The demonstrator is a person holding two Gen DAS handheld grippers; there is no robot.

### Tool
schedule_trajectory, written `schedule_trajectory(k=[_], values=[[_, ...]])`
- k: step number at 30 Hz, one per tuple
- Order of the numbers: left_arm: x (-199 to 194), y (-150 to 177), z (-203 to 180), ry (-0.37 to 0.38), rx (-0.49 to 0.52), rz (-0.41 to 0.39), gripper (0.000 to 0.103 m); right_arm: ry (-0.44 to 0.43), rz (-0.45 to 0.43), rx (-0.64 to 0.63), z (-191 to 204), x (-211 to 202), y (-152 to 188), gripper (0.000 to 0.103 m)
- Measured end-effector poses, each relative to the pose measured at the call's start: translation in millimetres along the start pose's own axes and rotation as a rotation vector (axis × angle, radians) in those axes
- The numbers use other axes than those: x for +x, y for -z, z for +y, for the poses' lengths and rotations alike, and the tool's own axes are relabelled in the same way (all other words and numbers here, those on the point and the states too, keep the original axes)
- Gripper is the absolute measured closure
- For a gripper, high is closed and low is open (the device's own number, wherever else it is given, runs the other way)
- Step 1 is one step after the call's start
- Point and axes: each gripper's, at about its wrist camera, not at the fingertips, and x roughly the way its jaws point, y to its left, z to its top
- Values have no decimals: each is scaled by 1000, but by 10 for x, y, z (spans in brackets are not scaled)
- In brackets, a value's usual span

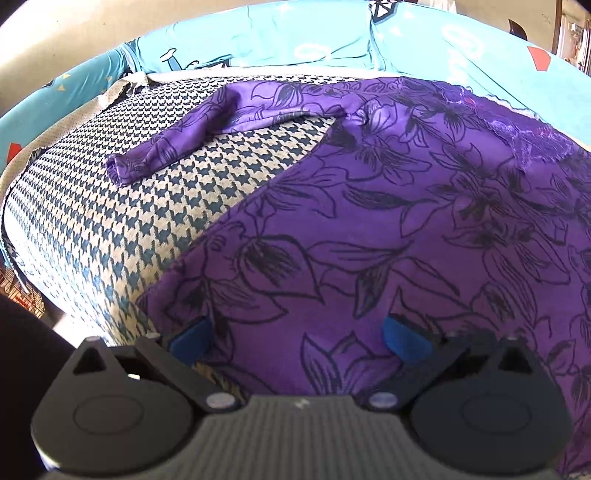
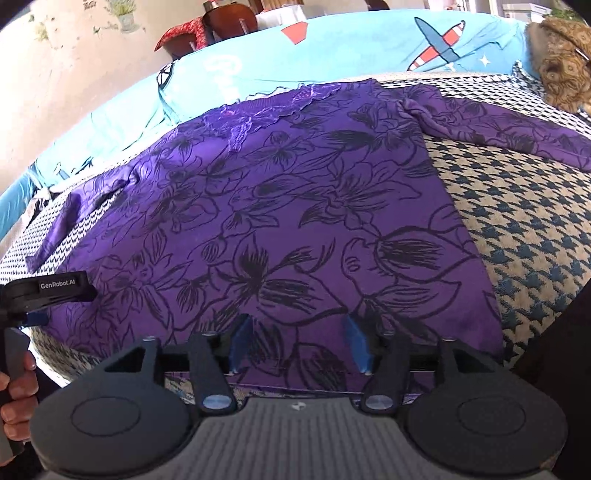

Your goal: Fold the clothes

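A purple top with black flower outlines (image 1: 406, 229) (image 2: 280, 221) lies spread flat on a houndstooth-covered seat (image 1: 122, 214) (image 2: 524, 221), lace neckline (image 2: 266, 114) at the far side. One sleeve (image 1: 207, 129) stretches out to the left, the other sleeve (image 2: 517, 129) to the right. My left gripper (image 1: 295, 336) is open, its blue pads over the hem near the garment's left corner. My right gripper (image 2: 299, 343) is open too, hovering at the near hem. The left gripper's body (image 2: 48, 291) shows in the right wrist view, held by a hand (image 2: 14, 398).
Light blue cushions with airplane prints (image 1: 280, 40) (image 2: 369, 48) line the back of the seat. A brown patterned cloth (image 2: 565, 62) sits at the far right. Wooden furniture with a red cloth (image 2: 207, 29) stands behind. The seat's front edge runs just below both grippers.
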Motion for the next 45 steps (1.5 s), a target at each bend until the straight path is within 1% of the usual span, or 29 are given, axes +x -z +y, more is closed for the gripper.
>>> schedule_trajectory(k=[2, 6, 11, 14, 17, 22, 26, 29, 32, 33, 35, 37, 41, 44, 45], values=[[-12, 8, -17, -7, 4, -1, 0, -3, 5, -5, 16, 5, -1, 40], [-55, -12, -49, 5, 10, -9, 0, -24, -15, 33, 19, -12, -17, 40], [-74, -53, -167, 38, 37, -11, 0, -59, -26, -17, 125, -25, -74, 40], [-57, -120, -229, 62, 32, 1, 0, -77, -6, -21, 170, 25, -159, 40], [-28, -194, -287, 91, 19, 20, 0, -97, 13, 0, 188, 92, -290, 40], [11, -327, -429, 99, 36, 22, 0, -124, 29, -13, 244, 213, -532, 40], [62, -472, -533, 112, 46, 23, 0, -146, 6, -70, 318, 290, -766, 40], [104, -602, -609, 113, 56, 17, 0, -150, -30, -108, 352, 356, -967, 40], [160, -745, -683, 114, 67, 10, 0, -154, -53, -123, 342, 466, -1174, 41], [184, -792, -710, 113, 70, 9, 0, -156, -55, -120, 339, 510, -1239, 42], [239, -884, -763, 111, 75, 10, 0, -159, -58, -121, 343, 606, -1358, 46], [307, -970, -820, 113, 75, 20, 0, -151, -58, -122, 358, 715, -1469, 47], [445, -1112, -937, 117, 78, 35, 0, -151, -52, -109, 359, 937, -1636, 58], [557, -1208, -1001, 104, 68, 36, 0, -156, -52, -99, 339, 1107, -1763, 64], [597, -1241, -1018, 102, 68, 37, 0, -160, -52, -90, 326, 1164, -1807, 64]])
